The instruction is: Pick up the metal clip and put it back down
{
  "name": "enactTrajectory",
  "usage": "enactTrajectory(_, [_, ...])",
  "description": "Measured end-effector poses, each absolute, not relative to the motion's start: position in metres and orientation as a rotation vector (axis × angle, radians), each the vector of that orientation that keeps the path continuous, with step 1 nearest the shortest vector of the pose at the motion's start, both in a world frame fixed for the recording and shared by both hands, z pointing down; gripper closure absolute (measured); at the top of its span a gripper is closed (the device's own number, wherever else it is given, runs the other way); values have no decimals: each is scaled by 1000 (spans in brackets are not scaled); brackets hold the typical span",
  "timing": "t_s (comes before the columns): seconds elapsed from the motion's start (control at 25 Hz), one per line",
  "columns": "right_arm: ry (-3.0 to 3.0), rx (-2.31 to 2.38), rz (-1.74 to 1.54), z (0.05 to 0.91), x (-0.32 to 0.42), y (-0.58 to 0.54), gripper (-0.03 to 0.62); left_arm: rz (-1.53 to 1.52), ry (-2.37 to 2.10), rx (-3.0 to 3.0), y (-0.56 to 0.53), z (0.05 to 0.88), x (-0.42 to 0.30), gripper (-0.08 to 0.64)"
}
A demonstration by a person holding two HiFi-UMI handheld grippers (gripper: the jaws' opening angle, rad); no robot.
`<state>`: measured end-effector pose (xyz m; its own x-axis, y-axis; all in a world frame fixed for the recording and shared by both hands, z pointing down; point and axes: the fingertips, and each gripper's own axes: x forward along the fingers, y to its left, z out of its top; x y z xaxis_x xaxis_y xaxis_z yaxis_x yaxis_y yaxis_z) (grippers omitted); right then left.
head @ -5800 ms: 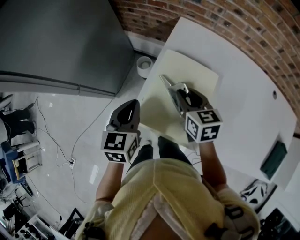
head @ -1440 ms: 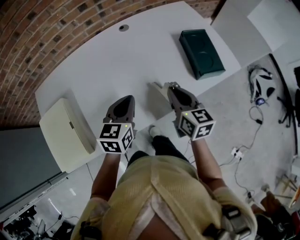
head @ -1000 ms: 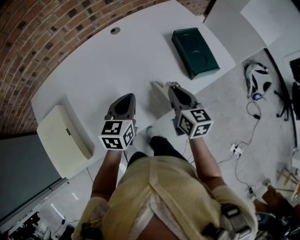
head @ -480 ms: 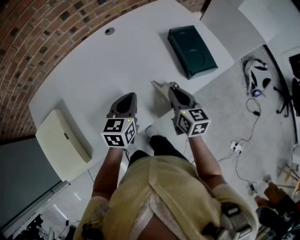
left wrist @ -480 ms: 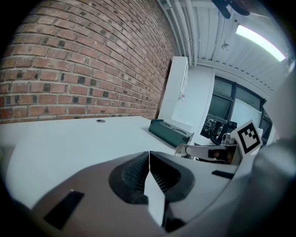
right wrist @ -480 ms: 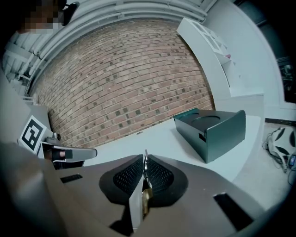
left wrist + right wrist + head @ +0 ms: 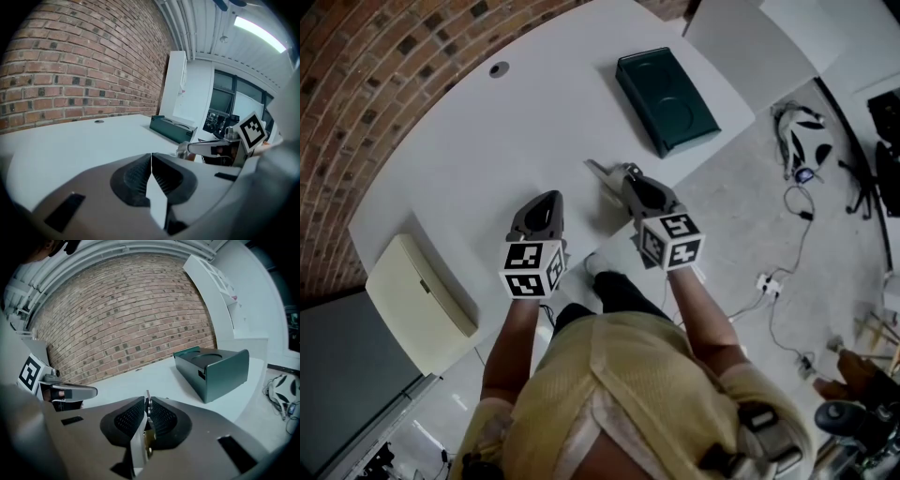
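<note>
Clamping metal clip (image 7: pixel 140 439), right tool (image 7: pixel 147 402)

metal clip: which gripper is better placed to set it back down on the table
Right. The right gripper is shut on the metal clip, holding it over the white table; the left gripper is shut on nothing.

left gripper (image 7: pixel 151 157): jaws closed together, nothing between them. white table (image 7: pixel 70 150): beneath and ahead. dark green box (image 7: pixel 171 129): ahead, to the right. round grommet (image 7: pixel 99 121): ahead, left of box. brick wall (image 7: pixel 84 70): left. right gripper (image 7: pixel 183 150), marker cube (image 7: pixel 253 132): far right.
</note>
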<state>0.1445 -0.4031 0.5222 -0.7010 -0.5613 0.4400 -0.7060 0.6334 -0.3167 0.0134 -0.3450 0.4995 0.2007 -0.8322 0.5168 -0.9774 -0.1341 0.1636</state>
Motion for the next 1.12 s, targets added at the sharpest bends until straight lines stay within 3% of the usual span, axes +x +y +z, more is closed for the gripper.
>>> enactTrajectory(1.12, [-2493, 1108, 629, 532, 165, -419, 528, 392, -1610, 1998, -355, 511, 28, 555])
